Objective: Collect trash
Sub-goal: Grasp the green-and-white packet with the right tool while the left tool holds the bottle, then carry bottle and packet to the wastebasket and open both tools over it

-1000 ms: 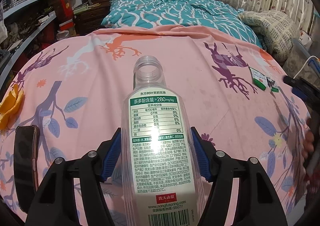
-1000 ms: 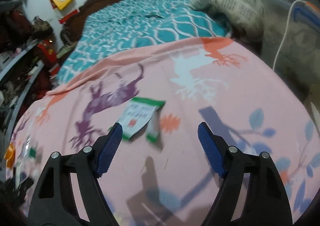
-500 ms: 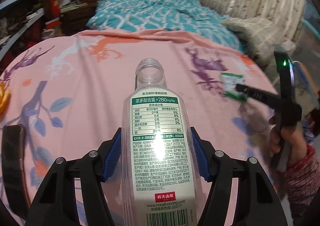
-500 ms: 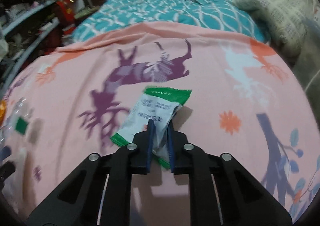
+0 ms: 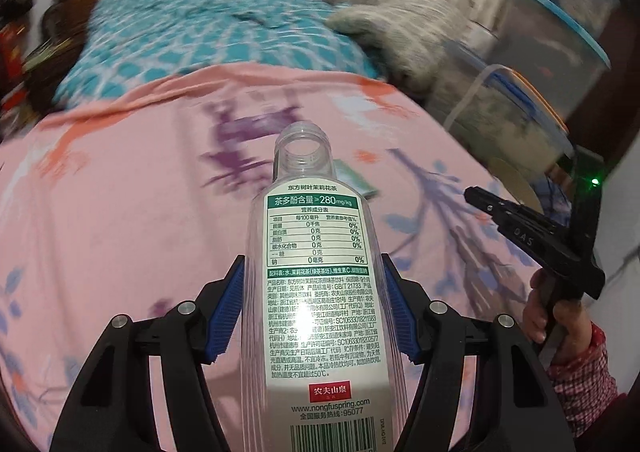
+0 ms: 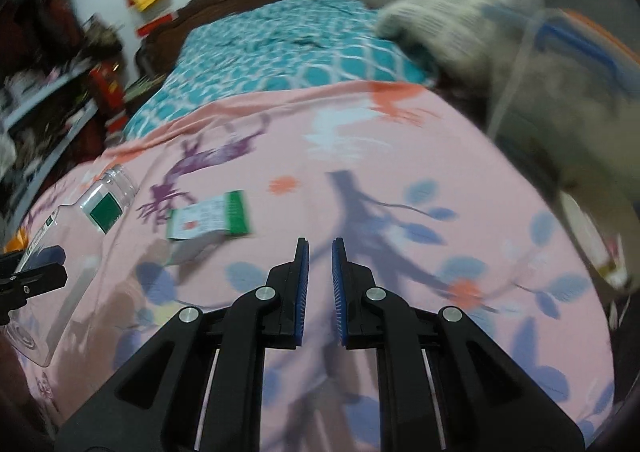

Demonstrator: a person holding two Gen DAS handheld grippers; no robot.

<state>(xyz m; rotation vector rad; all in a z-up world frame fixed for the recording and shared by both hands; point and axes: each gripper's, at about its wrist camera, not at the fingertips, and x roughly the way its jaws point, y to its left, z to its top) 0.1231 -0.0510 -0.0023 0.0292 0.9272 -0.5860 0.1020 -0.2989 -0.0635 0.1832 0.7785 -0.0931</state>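
Between the left gripper's (image 5: pixel 312 316) blue pads the empty bottle (image 5: pixel 316 292) is clamped, neck forward, so it can be carried off as trash. Right gripper (image 6: pixel 319 252): jaws closed on nothing. Beyond, on the pink sheet (image 6: pixel 400 179), lies the green-edged packet (image 6: pixel 210 215), probably slipped free; blur hides detail.
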